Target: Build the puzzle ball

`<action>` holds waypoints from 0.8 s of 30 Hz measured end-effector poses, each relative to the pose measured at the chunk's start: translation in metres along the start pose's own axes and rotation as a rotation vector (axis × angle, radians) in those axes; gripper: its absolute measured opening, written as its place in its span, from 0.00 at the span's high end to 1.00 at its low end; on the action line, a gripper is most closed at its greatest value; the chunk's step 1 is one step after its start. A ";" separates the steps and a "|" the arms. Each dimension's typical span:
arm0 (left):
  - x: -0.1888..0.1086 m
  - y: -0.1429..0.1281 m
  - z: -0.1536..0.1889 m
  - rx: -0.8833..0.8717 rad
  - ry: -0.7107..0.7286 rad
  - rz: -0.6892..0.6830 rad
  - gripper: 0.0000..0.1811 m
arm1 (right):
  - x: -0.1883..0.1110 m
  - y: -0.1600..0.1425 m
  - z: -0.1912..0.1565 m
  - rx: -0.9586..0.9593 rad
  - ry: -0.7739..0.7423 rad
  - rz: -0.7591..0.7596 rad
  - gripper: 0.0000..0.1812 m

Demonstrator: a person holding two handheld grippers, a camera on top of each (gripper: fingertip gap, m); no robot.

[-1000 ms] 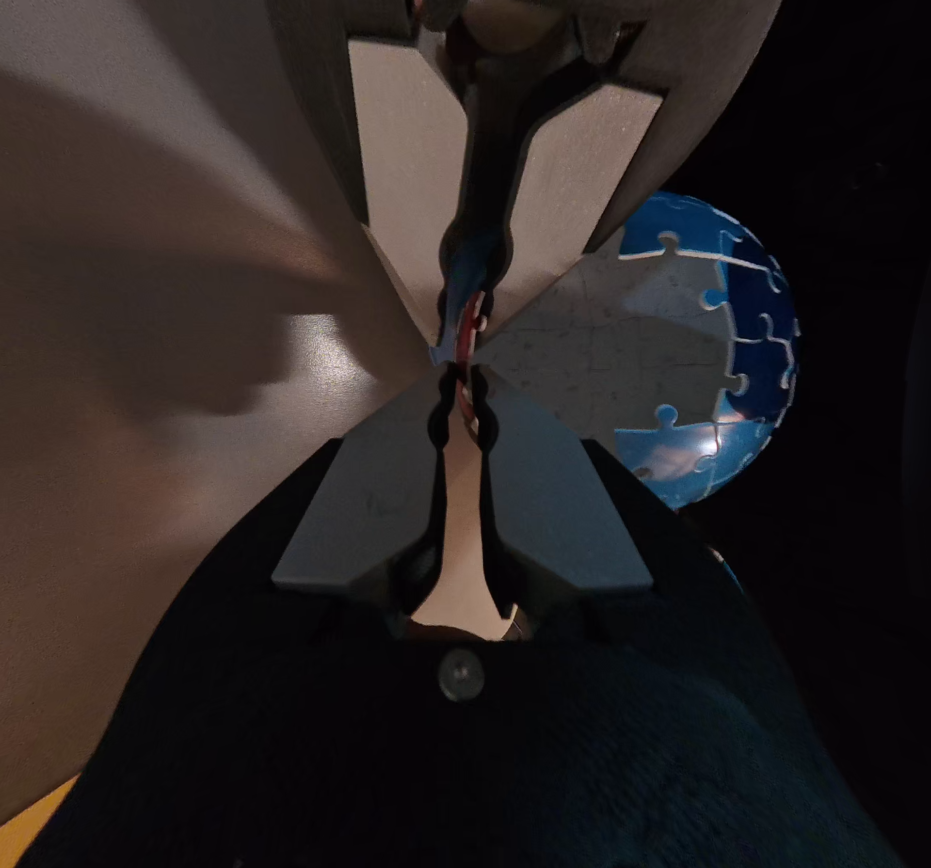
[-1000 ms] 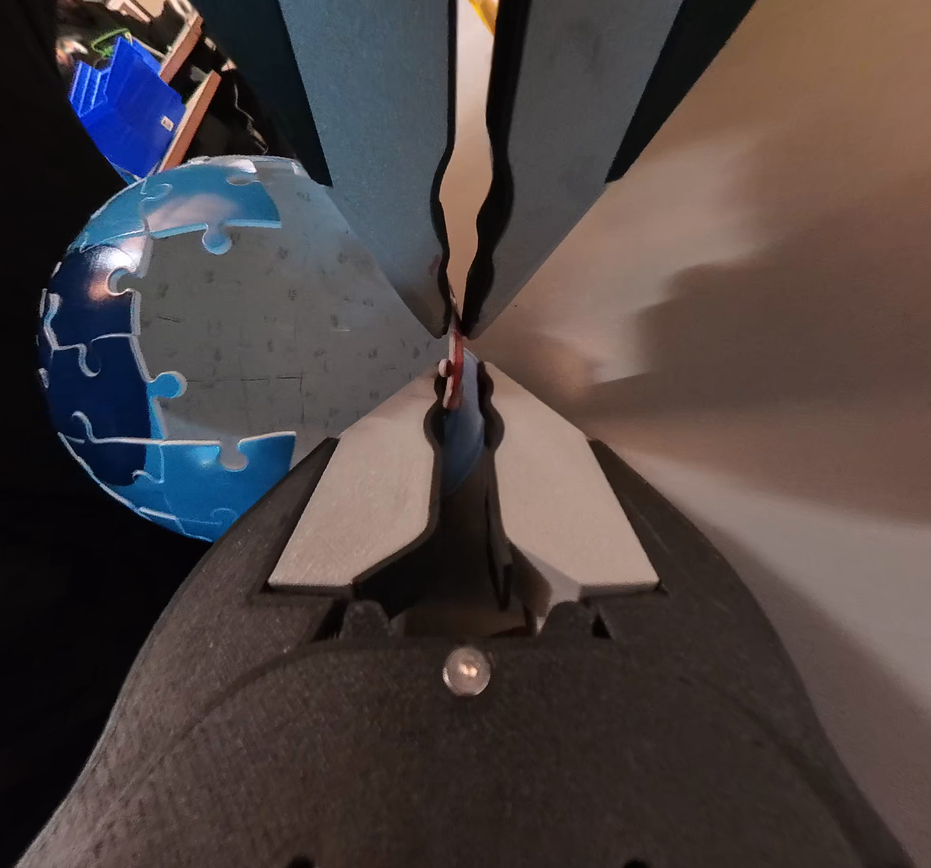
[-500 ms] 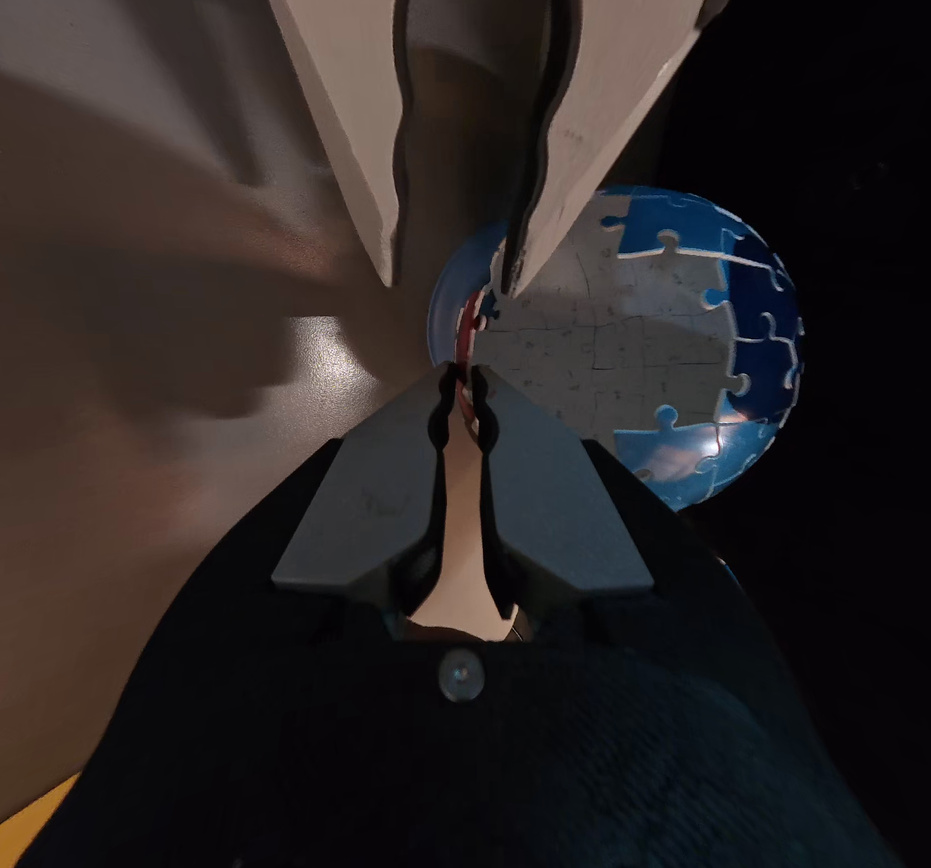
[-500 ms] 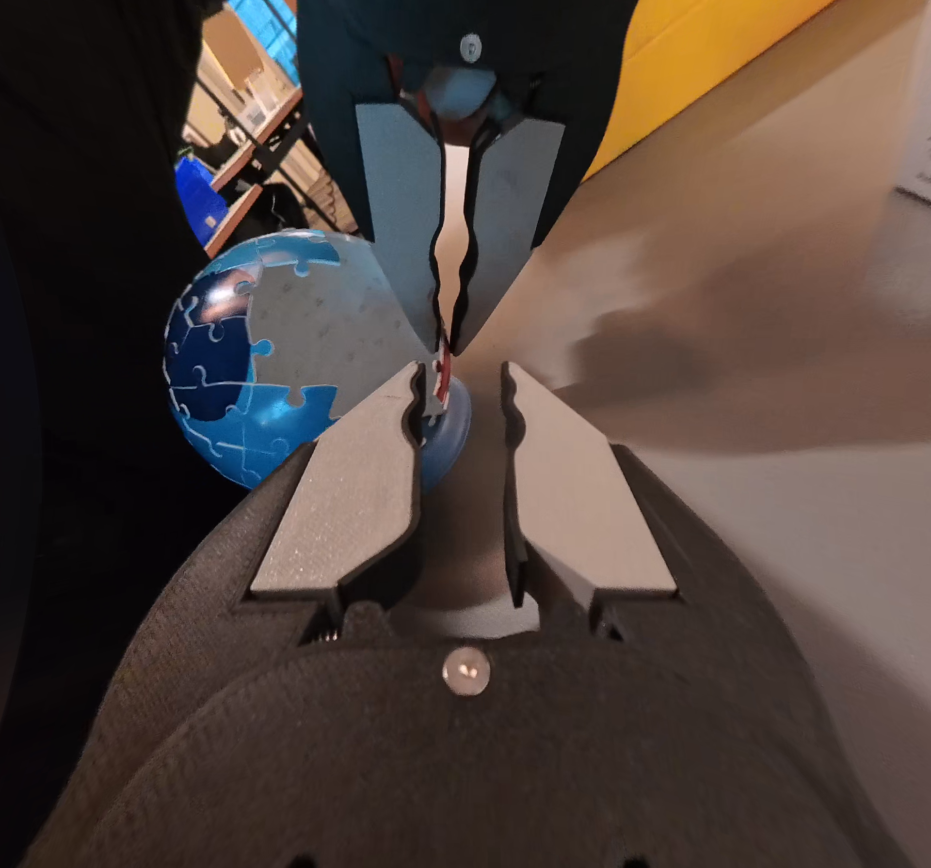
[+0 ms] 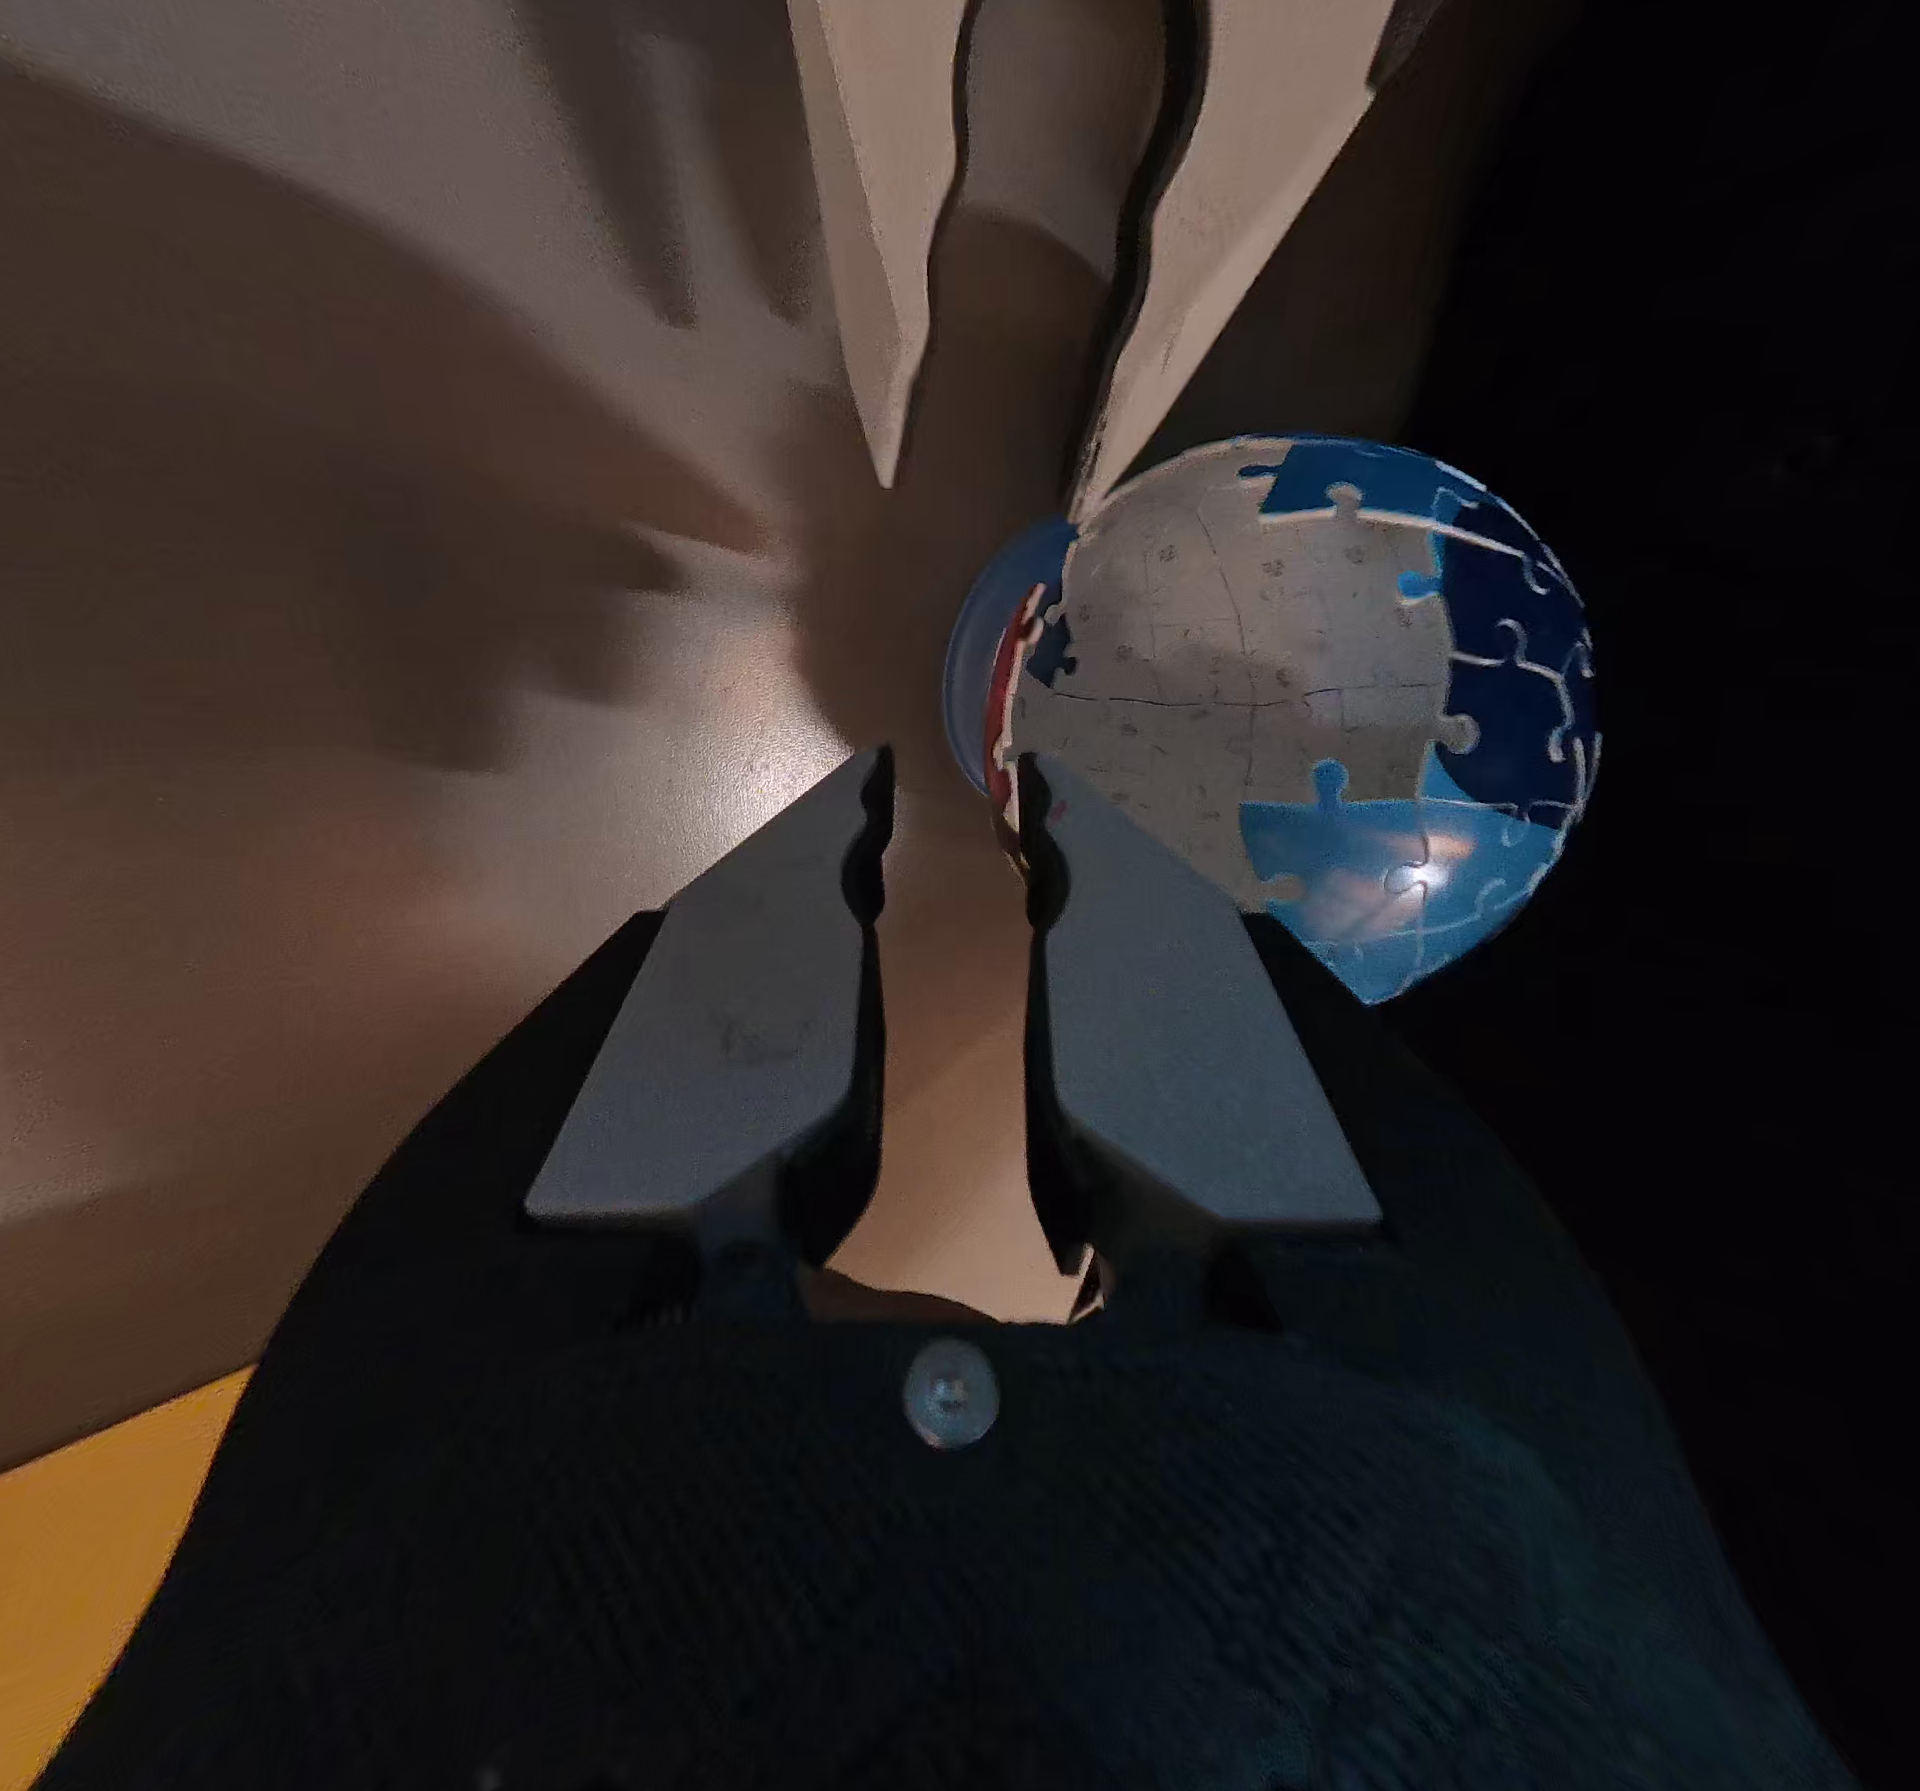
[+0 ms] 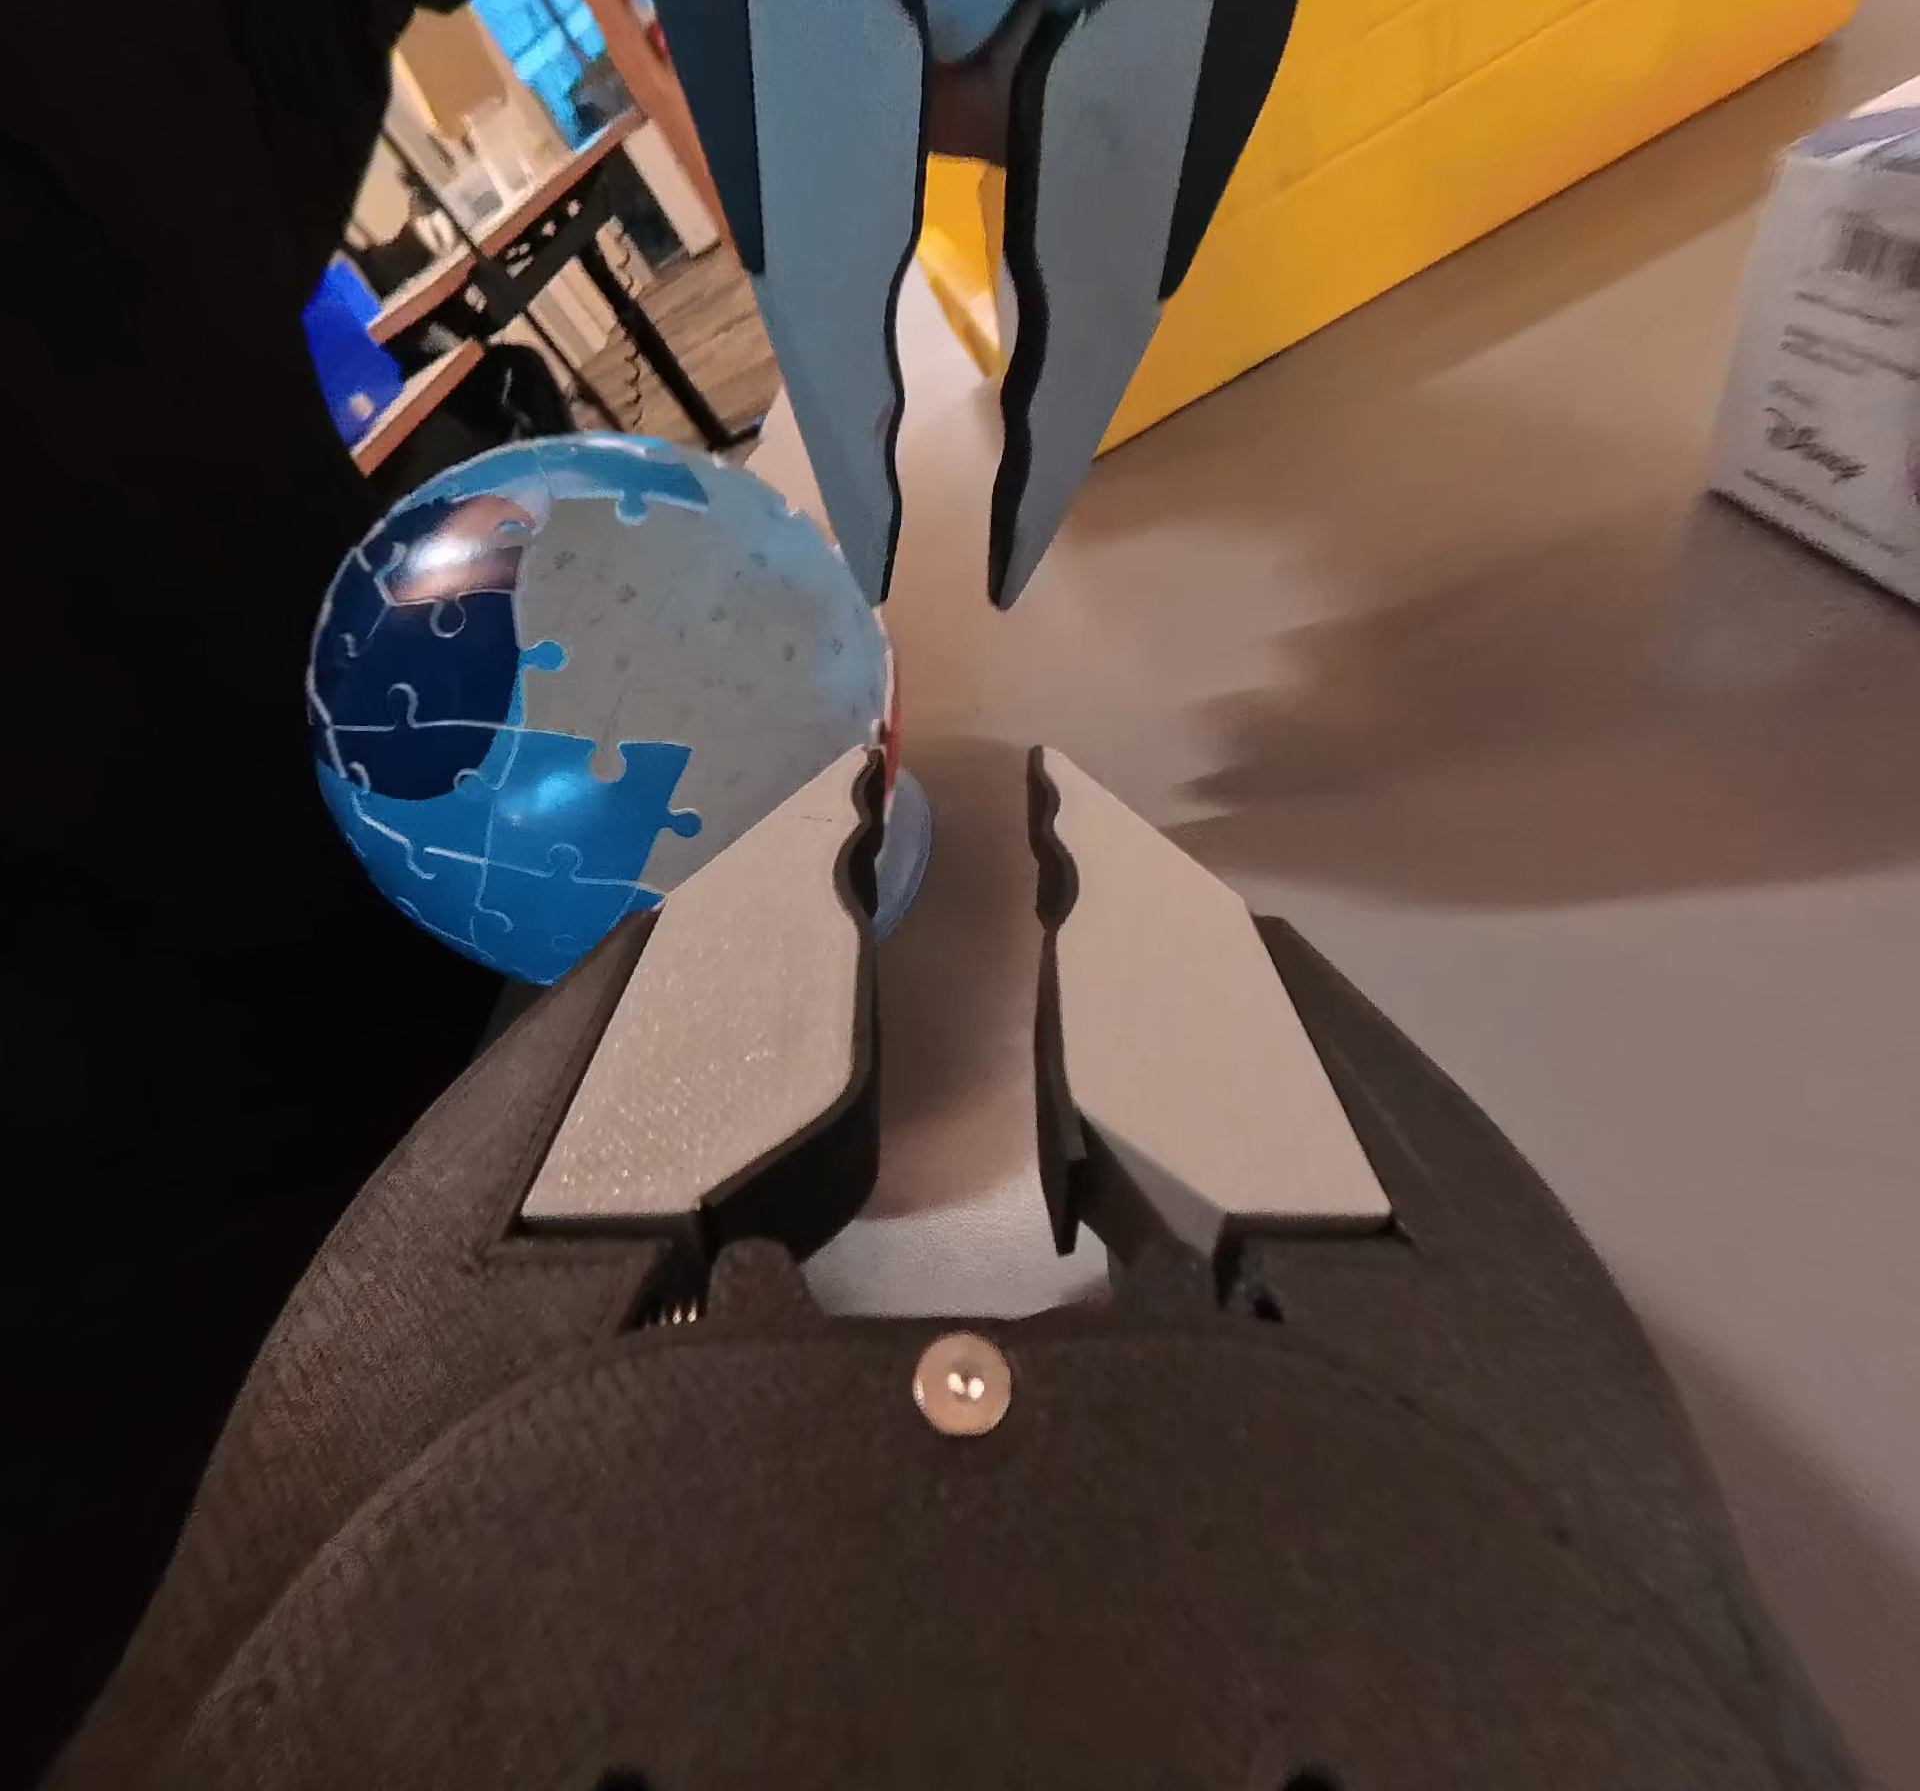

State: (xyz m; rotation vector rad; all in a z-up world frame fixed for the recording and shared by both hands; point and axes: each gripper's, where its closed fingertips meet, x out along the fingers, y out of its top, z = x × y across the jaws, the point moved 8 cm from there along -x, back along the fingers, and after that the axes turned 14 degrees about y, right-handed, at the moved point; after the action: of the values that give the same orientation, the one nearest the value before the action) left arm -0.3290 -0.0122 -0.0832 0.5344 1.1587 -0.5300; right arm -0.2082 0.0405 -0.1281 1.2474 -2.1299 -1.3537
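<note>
The puzzle ball (image 5: pixel 1278 733) is a part-built shell, grey inside with blue pieces and a red rim edge. It also shows in the right wrist view (image 6: pixel 623 702). My left gripper (image 5: pixel 956 765) is open; the ball's rim lies against the inner side of its right finger (image 5: pixel 1132 962), and the other pad stands clear. My right gripper (image 6: pixel 951 759) is open too, with the rim beside its left finger (image 6: pixel 748 962). The two grippers face each other tip to tip: the right gripper (image 5: pixel 987 484) shows above in the left wrist view, the left gripper (image 6: pixel 945 598) above in the right wrist view.
The beige table (image 6: pixel 1455 910) runs under both grippers. A yellow box (image 6: pixel 1455 131) stands at the back and a white carton (image 6: pixel 1829 391) at the far right. A person's dark clothing (image 6: pixel 156 598) is close behind the ball. Desks and a blue crate (image 6: pixel 348 339) stand far off. Spacing between my two grippers at the tips: around 4 cm.
Both grippers were shut on the ball's rim a second ago. The right one opened and drew back first, then the left one opened. The ball is out of both grasps.
</note>
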 end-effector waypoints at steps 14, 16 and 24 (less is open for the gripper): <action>-0.058 -0.049 0.018 -0.144 0.124 0.328 0.82 | 0.043 0.002 0.002 0.099 0.073 -0.300 0.85; -0.057 -0.059 0.031 -0.164 0.119 0.363 0.77 | 0.048 0.001 0.003 0.108 0.089 -0.337 0.85; -0.033 -0.081 0.068 -0.212 0.086 0.411 0.73 | 0.061 -0.002 0.007 0.100 0.098 -0.480 0.88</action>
State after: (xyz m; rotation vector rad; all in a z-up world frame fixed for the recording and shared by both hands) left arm -0.3433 -0.1141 -0.0408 0.5963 1.1315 -0.0303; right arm -0.2467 -0.0049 -0.1437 1.9134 -1.9227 -1.3331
